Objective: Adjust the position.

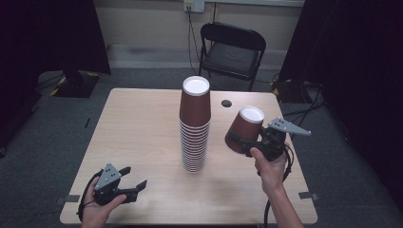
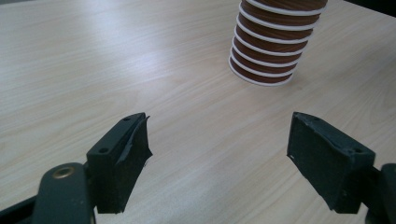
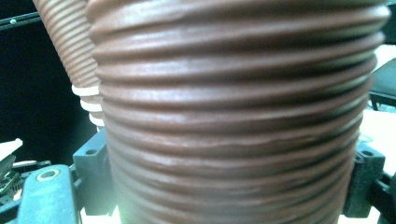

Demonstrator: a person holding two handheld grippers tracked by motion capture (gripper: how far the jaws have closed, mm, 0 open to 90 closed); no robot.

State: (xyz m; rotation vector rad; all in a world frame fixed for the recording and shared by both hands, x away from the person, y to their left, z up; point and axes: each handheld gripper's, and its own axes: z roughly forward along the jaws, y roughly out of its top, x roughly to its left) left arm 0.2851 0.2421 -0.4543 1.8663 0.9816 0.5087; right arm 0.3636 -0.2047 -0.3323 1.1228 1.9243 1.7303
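Left of the tall stack of cups (image 1: pixel 195 128), the left tool (image 1: pixel 134 186) rests low on the tabletop (image 1: pixel 138 123), jaws spread wide and empty. Right of the stack, the right tool (image 1: pixel 242 142) clamps a single inverted paper cup (image 1: pixel 244 128), tilted in the air. Light and easily crushed, the cup wants a gentle hold on its ribbed wall; the stack, standing close, could topple.

A staged recording or lab room: black curtains (image 1: pixel 52 33) hang at both sides, a lone pale wood-grain tabletop (image 1: pixel 138 123) stands on grey carpet (image 1: pixel 43 137), with a black folding chair (image 1: pixel 231 47), a wall socket (image 1: pixel 194 5) and trailing cables.
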